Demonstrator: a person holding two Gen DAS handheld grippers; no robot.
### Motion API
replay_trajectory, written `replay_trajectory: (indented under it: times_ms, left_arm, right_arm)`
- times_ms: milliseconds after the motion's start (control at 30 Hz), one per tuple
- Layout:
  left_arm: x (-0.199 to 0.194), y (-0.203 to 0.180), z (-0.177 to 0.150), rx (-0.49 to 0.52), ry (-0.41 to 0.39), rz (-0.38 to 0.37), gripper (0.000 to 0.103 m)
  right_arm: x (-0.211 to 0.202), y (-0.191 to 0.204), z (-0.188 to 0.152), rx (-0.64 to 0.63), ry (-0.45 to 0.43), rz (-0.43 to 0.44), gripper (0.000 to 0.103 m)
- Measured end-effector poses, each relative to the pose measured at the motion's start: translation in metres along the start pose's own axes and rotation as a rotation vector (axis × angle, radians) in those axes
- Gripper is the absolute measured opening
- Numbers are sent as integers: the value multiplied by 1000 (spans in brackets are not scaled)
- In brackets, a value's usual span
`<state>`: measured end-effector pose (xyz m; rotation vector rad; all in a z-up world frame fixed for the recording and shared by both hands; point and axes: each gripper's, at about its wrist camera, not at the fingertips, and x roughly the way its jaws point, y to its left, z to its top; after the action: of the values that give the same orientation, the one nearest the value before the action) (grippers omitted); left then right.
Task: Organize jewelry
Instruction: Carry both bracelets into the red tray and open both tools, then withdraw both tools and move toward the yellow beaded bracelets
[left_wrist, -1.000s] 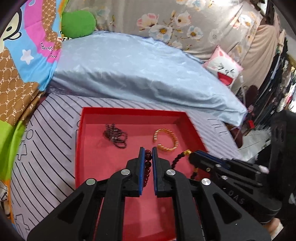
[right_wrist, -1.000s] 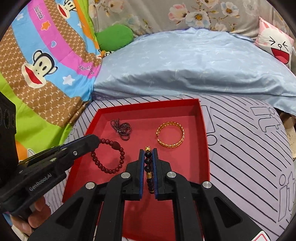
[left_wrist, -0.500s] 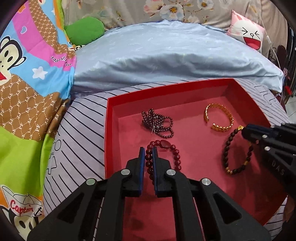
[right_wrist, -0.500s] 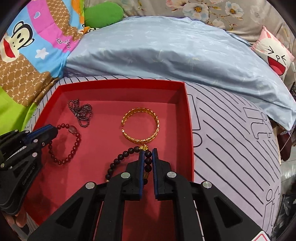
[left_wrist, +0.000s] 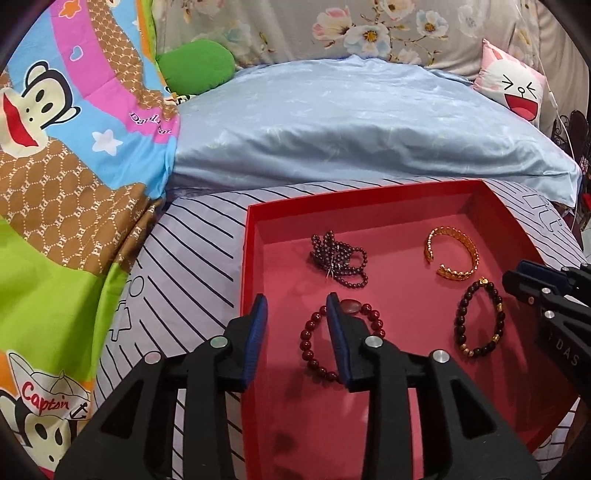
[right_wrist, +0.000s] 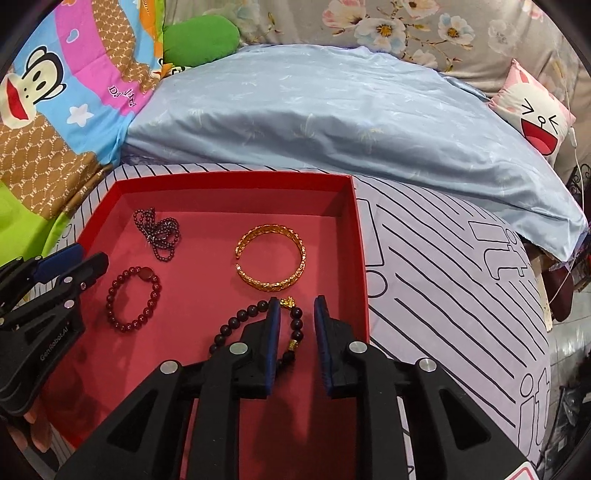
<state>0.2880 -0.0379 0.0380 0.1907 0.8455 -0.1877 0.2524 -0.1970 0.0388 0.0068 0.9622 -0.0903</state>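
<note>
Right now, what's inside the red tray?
Four pieces lie in the red tray: dark bead chain, gold cuff, red bead bracelet, black bead bracelet. The right tool covers part of the black one.

A home bedroom, seen from on top of a bed. A pale blue quilt lies bunched across the mattress, over a grey striped sheet. A bright cartoon monkey blanket covers the left side, with a green cushion and a pink laughing-face pillow at the head. Floral fabric runs behind them, perhaps a curtain or a headboard cover. A red tray sits on the sheet.
</note>
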Motion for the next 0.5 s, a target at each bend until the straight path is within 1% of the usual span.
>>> replay_trajectory:
  times_ms: [200, 333, 500]
  left_arm:
    - [-16, 1, -3, -3, -17, -2, 32]
    - [-39, 4, -7, -5, -44, -12, 32]
    - [-71, 8, -20, -11, -78, -20, 32]
  right_arm:
    - [-21, -2, -5, 10, -27, 14, 19]
    - [-44, -2, -13, 9, -54, 26, 19]
    - [-73, 1, -30, 4, -81, 40, 19]
